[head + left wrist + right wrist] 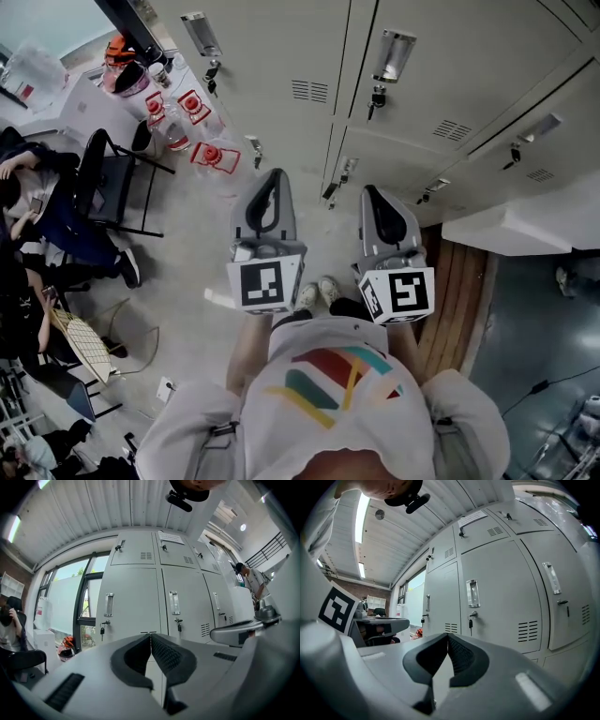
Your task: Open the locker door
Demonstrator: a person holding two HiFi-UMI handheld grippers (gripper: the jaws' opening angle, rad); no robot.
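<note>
A bank of grey lockers (pixel 281 66) is faced by two hand-held grippers. All are shut, so any contents are hidden; keys (pixel 102 631) are hung just below the handles (pixel 108 604). The left gripper (pixel 273 178) and right gripper (pixel 373 192) are held side by side, jaws closed together on nothing, near the locker door (pixel 506 611) but apart from it. Clear red-capped jugs (pixel 214 155) are stood at the left.
</note>
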